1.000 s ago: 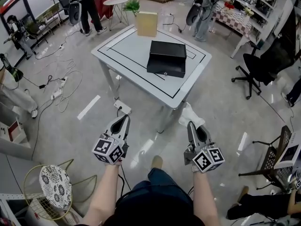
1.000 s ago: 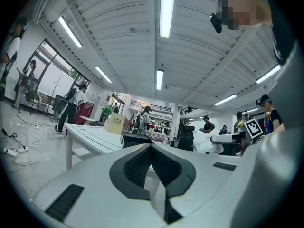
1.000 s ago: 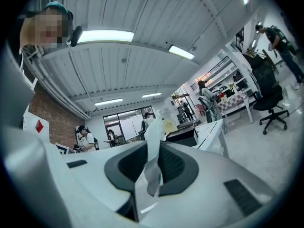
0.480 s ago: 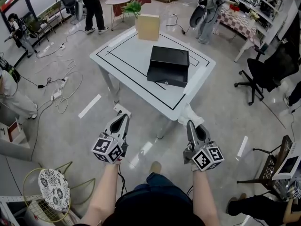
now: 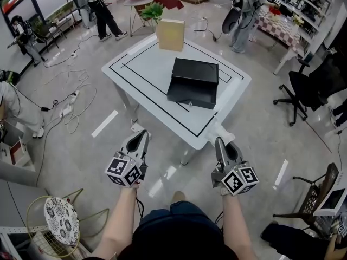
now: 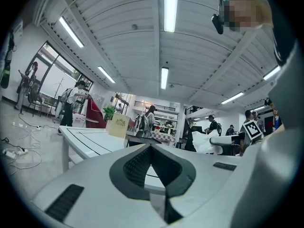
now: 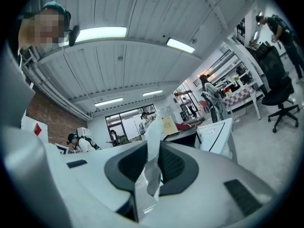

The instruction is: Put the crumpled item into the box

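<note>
Two grippers are hovering over the floor near the white table (image 5: 146,64). The right gripper (image 5: 219,142) is pinching the crumpled white item (image 5: 217,129), well apart from the black box (image 5: 194,80), while the left gripper (image 5: 145,135) is holding its jaws pressed together, empty. Print on the tan carton (image 5: 170,34) is showing too small to read.

Two grippers: left gripper (image 5: 144,136) and right gripper (image 5: 219,142), the latter pinching one crumpled white item (image 7: 151,148). Ahead of both stand one table (image 5: 142,64), one black box (image 5: 194,80) and one tan box (image 5: 171,34).
</note>
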`<state>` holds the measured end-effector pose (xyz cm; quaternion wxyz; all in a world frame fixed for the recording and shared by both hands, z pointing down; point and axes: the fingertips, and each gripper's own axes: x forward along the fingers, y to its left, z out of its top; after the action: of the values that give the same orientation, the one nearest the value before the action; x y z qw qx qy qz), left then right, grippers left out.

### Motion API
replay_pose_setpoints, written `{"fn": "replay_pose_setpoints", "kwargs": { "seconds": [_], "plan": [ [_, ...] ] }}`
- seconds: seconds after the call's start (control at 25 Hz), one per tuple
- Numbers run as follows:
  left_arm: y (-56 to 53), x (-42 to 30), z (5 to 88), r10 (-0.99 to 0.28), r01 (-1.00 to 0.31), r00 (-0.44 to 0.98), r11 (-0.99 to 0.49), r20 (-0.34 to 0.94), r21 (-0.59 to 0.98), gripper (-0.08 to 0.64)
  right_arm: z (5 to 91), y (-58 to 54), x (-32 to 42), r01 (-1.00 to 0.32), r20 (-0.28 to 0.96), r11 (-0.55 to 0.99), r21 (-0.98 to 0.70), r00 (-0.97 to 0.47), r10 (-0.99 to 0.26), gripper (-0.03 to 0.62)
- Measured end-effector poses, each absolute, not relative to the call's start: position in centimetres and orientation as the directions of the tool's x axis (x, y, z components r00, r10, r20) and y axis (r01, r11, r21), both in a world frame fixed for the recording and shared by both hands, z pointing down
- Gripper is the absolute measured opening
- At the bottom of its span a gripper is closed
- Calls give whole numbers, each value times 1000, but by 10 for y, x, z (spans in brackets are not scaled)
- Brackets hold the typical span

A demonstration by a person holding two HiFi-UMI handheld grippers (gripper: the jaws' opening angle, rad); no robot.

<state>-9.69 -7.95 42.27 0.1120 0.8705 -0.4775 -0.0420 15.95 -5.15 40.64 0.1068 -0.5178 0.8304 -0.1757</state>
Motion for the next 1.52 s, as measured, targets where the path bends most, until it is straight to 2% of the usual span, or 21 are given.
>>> {"fn": "replay_pose_setpoints", "kwargs": {
  "seconds": [0.48, 1.52],
  "plan": [
    [-93, -75, 424, -839, -821, 542, -521, 34, 233, 0, 412, -68, 178, -815, 11, 406, -413, -451, -893, 58],
    [-114, -76, 435, -835, -817, 548, -521, 52, 247, 0, 428, -92, 172, -802, 33, 391, -451, -453, -891, 58]
  ]
}}
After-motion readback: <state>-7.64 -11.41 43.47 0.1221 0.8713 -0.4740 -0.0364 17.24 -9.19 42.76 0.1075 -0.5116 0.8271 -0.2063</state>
